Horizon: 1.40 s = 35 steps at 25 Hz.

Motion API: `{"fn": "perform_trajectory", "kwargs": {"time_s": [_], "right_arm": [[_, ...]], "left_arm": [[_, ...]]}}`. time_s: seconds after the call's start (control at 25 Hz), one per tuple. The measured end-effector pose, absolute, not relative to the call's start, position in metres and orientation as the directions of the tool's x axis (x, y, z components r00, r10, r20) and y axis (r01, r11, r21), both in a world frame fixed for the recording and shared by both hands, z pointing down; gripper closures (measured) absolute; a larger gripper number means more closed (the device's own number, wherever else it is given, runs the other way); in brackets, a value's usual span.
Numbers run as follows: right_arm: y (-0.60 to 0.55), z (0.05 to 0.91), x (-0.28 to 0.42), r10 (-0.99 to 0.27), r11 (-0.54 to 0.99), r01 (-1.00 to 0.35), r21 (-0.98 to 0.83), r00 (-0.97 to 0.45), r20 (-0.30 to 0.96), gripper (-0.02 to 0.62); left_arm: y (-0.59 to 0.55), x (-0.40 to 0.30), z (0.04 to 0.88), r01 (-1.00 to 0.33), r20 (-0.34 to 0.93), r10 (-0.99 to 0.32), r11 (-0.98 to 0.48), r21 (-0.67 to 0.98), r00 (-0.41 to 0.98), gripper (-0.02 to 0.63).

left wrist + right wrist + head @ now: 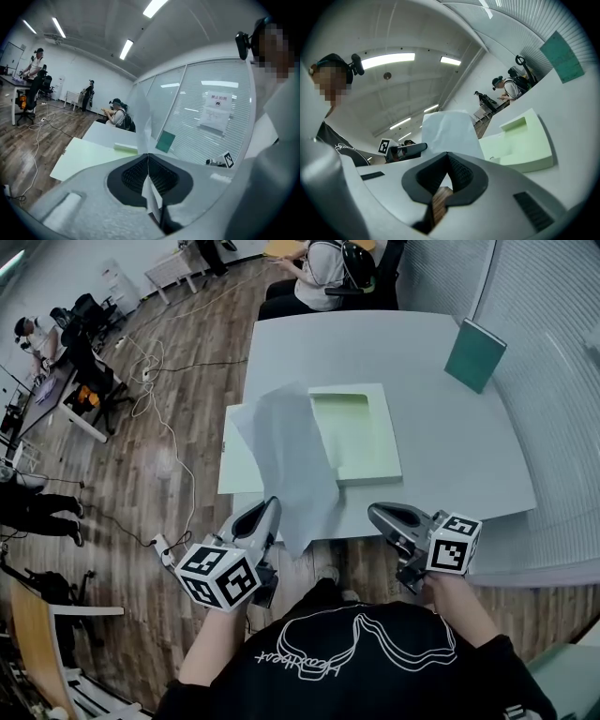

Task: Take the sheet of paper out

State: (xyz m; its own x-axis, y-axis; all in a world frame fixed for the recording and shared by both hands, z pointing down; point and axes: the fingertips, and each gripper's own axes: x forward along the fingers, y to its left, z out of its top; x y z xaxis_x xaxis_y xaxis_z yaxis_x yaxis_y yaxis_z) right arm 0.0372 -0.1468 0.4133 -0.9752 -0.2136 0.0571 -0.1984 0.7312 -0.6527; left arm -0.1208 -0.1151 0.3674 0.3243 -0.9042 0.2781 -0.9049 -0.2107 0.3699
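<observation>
My left tool [272, 507], lower centre-left in the head view, is clamped on the near edge of the paper [289, 456]. The sheet rises from its tips, held above the green box [361, 437] on the desk [450, 446]. My right tool [377, 513], lower right and near the paper, is closed on nothing.

Head view: steep, from above table [422, 362]. Both gripper views: low, close, across same table, seemingly tilted.
</observation>
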Motion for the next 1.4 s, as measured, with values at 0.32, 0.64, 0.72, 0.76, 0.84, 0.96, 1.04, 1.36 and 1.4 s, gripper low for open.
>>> {"fn": "perform_trajectory", "kwargs": {"time_s": [0.32,0.64,0.72,0.76,0.84,0.96,1.04,1.36,1.4], "right_arm": [[-0.118,0.391,0.062,-0.222,0.780,-0.192,-0.595,-0.975,0.024,0.588],[-0.103,0.376,0.087,-0.257,0.797,-0.217,-0.564,-0.966,0.008,0.588],[-0.098,0.371,0.093,-0.257,0.805,-0.214,-0.554,-0.966,0.001,0.588],[-0.097,0.369,0.096,-0.258,0.808,-0.215,-0.549,-0.966,-0.001,0.588],[-0.097,0.368,0.099,-0.259,0.811,-0.216,-0.543,-0.966,-0.004,0.588],[-0.095,0.371,0.103,-0.254,0.818,-0.215,-0.534,-0.967,0.000,0.588],[-0.094,0.372,0.105,-0.250,0.827,-0.214,-0.520,-0.968,-0.001,0.588],[-0.090,0.377,0.106,-0.235,0.827,-0.199,-0.525,-0.972,-0.003,0.588],[-0.091,0.377,0.107,-0.235,0.828,-0.198,-0.525,-0.972,-0.003,0.588]], "left_arm": [[-0.075,-0.074,0.364,-0.854,0.230,-0.872,-0.314,0.415,0.433,0.594],[-0.060,-0.040,0.379,-0.834,0.259,-0.836,-0.350,0.427,0.484,0.594],[-0.059,-0.031,0.379,-0.829,0.262,-0.828,-0.362,0.426,0.496,0.594],[-0.059,-0.027,0.378,-0.827,0.263,-0.825,-0.367,0.425,0.501,0.594],[-0.061,-0.022,0.378,-0.824,0.264,-0.820,-0.373,0.426,0.508,0.594],[-0.065,-0.014,0.379,-0.819,0.267,-0.813,-0.380,0.429,0.517,0.594],[-0.066,-0.010,0.379,-0.816,0.264,-0.811,-0.385,0.432,0.522,0.594],[-0.065,-0.003,0.382,-0.810,0.264,-0.807,-0.385,0.443,0.528,0.594],[-0.065,-0.002,0.381,-0.810,0.263,-0.808,-0.385,0.442,0.528,0.594]]}}
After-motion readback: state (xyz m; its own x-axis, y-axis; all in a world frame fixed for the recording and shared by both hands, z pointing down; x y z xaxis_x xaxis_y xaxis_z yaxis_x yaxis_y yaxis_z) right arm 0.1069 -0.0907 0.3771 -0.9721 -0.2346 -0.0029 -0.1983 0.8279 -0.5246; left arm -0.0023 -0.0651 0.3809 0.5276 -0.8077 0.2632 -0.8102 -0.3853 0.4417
